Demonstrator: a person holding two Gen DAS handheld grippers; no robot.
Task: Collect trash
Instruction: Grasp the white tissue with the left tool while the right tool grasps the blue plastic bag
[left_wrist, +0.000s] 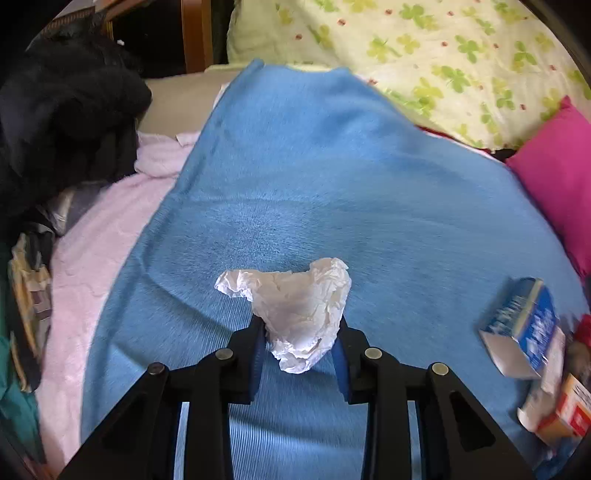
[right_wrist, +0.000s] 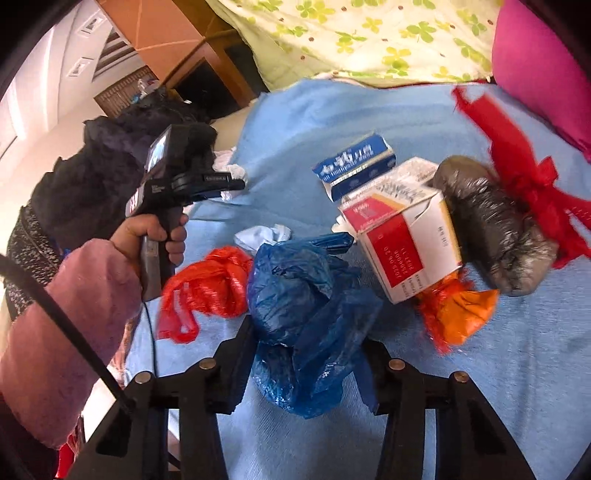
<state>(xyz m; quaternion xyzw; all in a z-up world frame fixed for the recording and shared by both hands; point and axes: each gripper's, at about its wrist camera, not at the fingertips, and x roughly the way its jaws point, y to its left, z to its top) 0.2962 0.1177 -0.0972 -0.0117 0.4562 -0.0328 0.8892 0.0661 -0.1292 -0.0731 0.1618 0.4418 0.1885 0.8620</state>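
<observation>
trash gripped in both grippers over blue blanket

crumpled white tissue (left_wrist: 295, 310) pinched between the blue pads of the left gripper (left_wrist: 300, 334), jaws drawn in close against both sides of it, wad bulging above and below the fingertips. blue blanket (left_wrist: 332, 177) spread underneath, pale pink fleece (left_wrist: 92, 266) along its left edge, dark clothing (left_wrist: 66, 125) heaped at far left. clover-print bedding (left_wrist: 443, 55) across the top, magenta pillow (left_wrist: 554, 184) at right. blue-and-white carton (left_wrist: 524, 328) lying at the blanket's right edge, well apart from the tissue, with a red-and-white box (left_wrist: 569, 413) just below it.

crumpled blue plastic bag (right_wrist: 306, 314) squeezed between the fingers of the right gripper (right_wrist: 306, 350), jaws narrowed onto it from both sides, loose folds spilling out below. red plastic bag (right_wrist: 207, 291) just beside it on the left, a small white paper scrap (right_wrist: 262, 236) just behind. red-and-white box (right_wrist: 402, 236) to the upper right, tilted, resting on an orange-and-red wrapper (right_wrist: 458, 314); blue-and-white carton (right_wrist: 354, 162) behind the box. dark grey wrapped bundle (right_wrist: 498, 229) touching the box's right side, red mesh strip (right_wrist: 532, 177) draped beyond it. at left, a hand (right_wrist: 155, 236) in a pink sleeve (right_wrist: 62, 332) wrapped round the handle of the other gripper, white tissue showing at its tip.
</observation>
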